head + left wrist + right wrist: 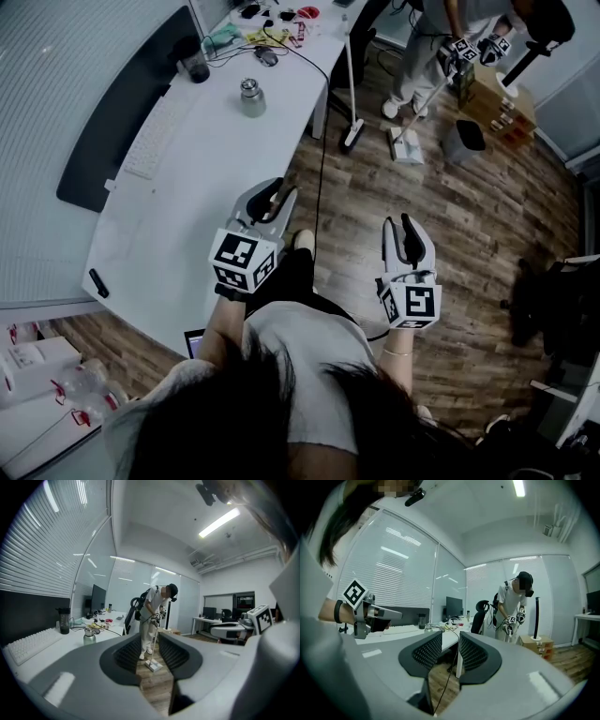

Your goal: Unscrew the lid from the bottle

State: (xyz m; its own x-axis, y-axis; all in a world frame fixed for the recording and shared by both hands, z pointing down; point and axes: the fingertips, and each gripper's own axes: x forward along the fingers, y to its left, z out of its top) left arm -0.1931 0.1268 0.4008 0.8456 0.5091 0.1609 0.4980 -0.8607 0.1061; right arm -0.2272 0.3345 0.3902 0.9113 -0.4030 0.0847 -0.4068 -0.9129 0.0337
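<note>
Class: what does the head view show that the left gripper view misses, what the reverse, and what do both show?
Head view only: the wearer's dark hair and a grey bin. Left gripper view only: a ceiling strip light and the left gripper's jaws apart, nothing between them. Both: the metal bottle on the white desk, the keyboard, and a person with a long-handled floor tool.

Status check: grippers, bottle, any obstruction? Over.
Left gripper and right gripper open, empty. Bottle upright on desk ahead, lid on, untouched. Cable beside it, not blocking.
</note>
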